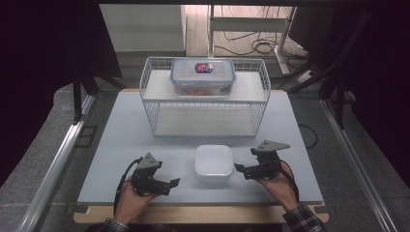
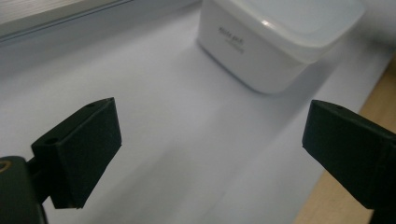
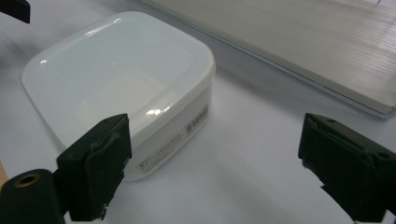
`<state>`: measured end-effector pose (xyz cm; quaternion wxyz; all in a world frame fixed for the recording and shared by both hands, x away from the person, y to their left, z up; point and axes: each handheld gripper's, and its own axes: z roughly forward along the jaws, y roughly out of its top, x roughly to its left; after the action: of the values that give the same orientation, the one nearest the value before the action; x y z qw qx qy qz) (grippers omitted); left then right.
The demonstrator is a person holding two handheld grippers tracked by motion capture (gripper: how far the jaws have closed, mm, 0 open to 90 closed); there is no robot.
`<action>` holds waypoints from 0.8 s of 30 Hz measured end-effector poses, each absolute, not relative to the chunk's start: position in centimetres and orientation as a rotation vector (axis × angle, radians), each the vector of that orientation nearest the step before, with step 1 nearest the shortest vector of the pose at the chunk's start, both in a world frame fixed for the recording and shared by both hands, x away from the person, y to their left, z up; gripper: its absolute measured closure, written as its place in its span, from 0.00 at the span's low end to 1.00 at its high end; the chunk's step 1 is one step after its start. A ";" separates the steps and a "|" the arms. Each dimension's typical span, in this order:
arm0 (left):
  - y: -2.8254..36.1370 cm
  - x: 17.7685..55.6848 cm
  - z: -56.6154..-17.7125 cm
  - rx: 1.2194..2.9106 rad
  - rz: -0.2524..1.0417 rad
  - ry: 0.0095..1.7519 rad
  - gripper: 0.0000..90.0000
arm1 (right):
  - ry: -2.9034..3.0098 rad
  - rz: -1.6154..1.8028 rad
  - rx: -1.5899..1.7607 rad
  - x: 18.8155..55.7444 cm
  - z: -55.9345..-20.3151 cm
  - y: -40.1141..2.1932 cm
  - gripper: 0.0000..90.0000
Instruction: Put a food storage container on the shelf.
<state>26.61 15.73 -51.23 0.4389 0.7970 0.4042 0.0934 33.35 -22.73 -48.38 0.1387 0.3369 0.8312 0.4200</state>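
A: White plastic, lidded and square: the small container (image 1: 213,163) sitting on the pale surface (image 1: 121,145), between the two hand-held grippers and touching neither.

B: Lying just ahead of the left hand-held gripper (image 1: 175,182), toward its right jaw in the left gripper view (image 2: 280,42). Jaws standing wide, holding nothing, only bare surface (image 2: 187,140) between them.

A: Sitting just off the tip of the right hand-held gripper (image 1: 238,168) too. In the right gripper view, container (image 3: 121,79) showing behind the left jaw, not between the pads. Jaws spread wide, gripping nothing.

B: Both hand-held grippers pointing inward at the container from opposite sides, resting low by the near edge of the surface.

A: Farther out, beyond both hand-held grippers: a white wire rack (image 1: 205,99) standing across the surface, carrying a clear lidded box (image 1: 203,76) on its top shelf, well apart from either gripper.

B: Edge of the rack's lower board (image 3: 303,51) running past the container in the right gripper view.
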 end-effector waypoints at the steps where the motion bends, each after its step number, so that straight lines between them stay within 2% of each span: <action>1: 15.6 26.7 -51.1 1.992 0.241 0.993 0.04 | 2.407 1.216 0.974 33.3 -48.4 -22.6 0.09; 4: 15.0 27.0 -50.6 2.014 0.235 0.958 0.05 | 2.414 1.211 0.960 33.2 -48.2 -22.2 0.05; 8: 14.1 27.8 -49.7 2.014 0.238 0.945 0.12 | 2.450 1.205 0.959 32.9 -48.0 -21.7 0.01; 11: 13.5 28.6 -49.4 2.006 0.218 0.931 0.15 | 2.460 1.224 0.981 32.8 -47.6 -21.3 0.01; 19: 11.5 31.0 -48.9 2.007 0.174 0.899 0.18 | 2.469 1.261 1.006 33.2 -47.1 -20.5 0.18; 24: 9.6 32.2 -49.1 2.040 0.149 0.874 0.16 | 2.513 1.247 1.015 33.9 -47.5 -19.7 0.20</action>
<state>32.24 9.65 -49.11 0.4427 0.8223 0.3524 0.0600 33.91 -19.71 -47.46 0.0790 0.3392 0.8396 0.4168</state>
